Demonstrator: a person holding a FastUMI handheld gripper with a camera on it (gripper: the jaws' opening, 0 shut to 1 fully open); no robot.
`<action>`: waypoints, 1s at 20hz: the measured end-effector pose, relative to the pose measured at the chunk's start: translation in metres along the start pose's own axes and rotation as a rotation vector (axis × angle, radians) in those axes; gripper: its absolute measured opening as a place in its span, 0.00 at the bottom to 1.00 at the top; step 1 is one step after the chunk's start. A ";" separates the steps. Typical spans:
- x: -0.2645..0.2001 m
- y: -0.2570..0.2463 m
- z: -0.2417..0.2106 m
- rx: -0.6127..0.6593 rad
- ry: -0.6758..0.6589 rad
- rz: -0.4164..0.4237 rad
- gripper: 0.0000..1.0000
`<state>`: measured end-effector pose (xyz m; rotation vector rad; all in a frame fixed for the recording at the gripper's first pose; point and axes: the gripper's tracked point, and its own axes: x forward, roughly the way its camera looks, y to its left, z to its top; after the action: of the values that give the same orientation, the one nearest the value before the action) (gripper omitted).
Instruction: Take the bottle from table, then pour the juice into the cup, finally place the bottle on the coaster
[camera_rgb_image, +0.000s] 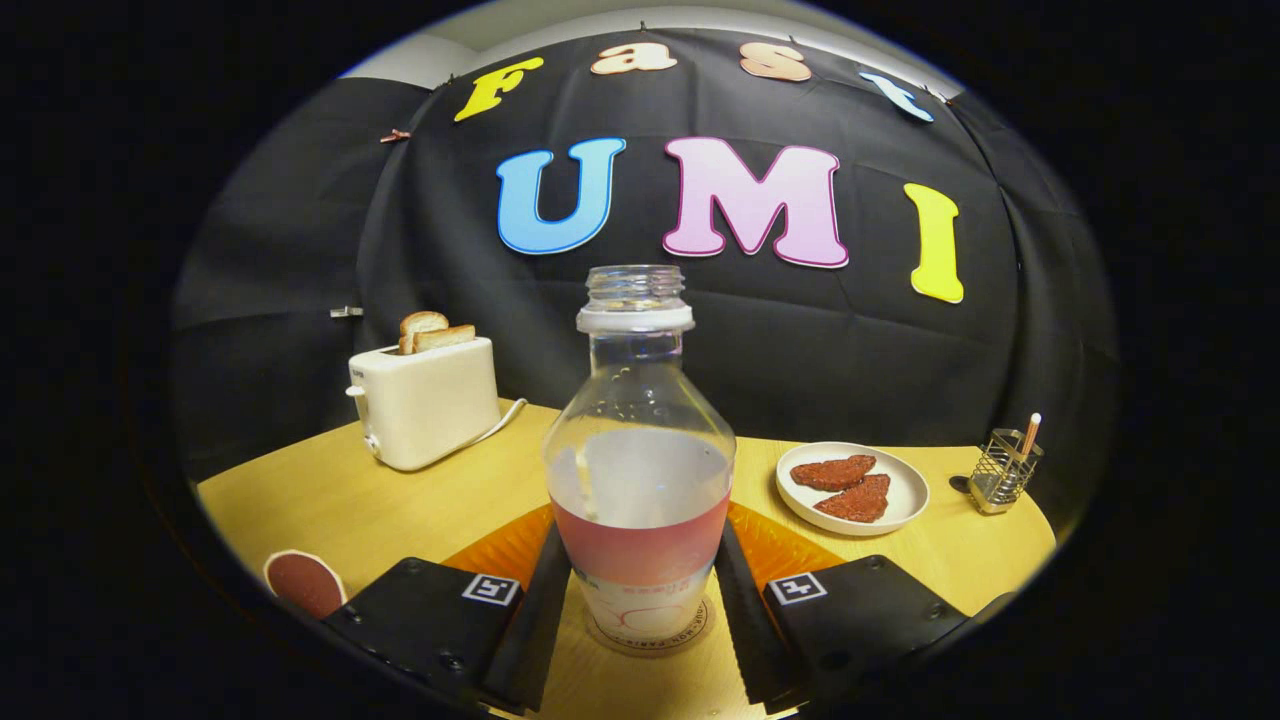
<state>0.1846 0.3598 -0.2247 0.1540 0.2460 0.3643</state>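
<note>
Gripper (640, 610) fingers sit both sides of the bottle (640, 480), touching it imo, so grasping. Bottle's upright on the coaster (690, 630) near the surface's front edge, cap off. Looks like placing's basically done, just release left.

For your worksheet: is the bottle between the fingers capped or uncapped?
Uncapped. The bottle stands upright between the fingers of the gripper, and its threaded neck is bare with no cap on it.
</note>
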 end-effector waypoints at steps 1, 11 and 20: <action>0.003 -0.001 -0.004 -0.004 0.005 0.002 0.75; 0.022 -0.012 -0.028 0.036 0.035 -0.005 0.76; 0.022 -0.010 -0.034 0.066 0.061 0.006 0.90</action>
<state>0.1991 0.3624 -0.2636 0.2085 0.3175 0.3669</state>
